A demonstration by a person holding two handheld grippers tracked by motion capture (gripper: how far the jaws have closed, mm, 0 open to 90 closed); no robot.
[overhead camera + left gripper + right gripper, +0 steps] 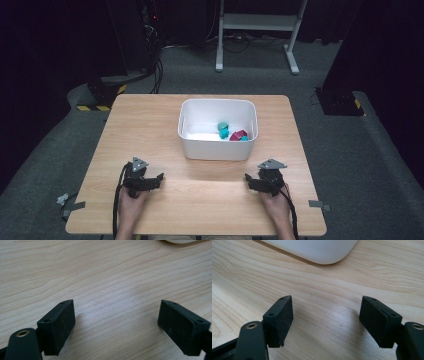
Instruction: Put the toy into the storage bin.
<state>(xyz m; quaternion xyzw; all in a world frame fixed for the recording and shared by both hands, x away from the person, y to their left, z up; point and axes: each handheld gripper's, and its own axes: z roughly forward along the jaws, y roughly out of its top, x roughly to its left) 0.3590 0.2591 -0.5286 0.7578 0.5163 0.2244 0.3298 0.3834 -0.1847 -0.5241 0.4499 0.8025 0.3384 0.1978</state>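
The surface (pixel 200 195) is overlooked from above and behind; it is seen close and low along each gripper's jaws, with the white bin (pixel 317 250) shared.

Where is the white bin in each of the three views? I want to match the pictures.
High view: the white bin stands at the table's centre, beyond both grippers.
Left gripper view: a sliver of its rounded bottom edge at the top right.
Right gripper view: its rounded corner at top centre, ahead of the open jaws.
Shared landmark: the light wood-grain tabletop.
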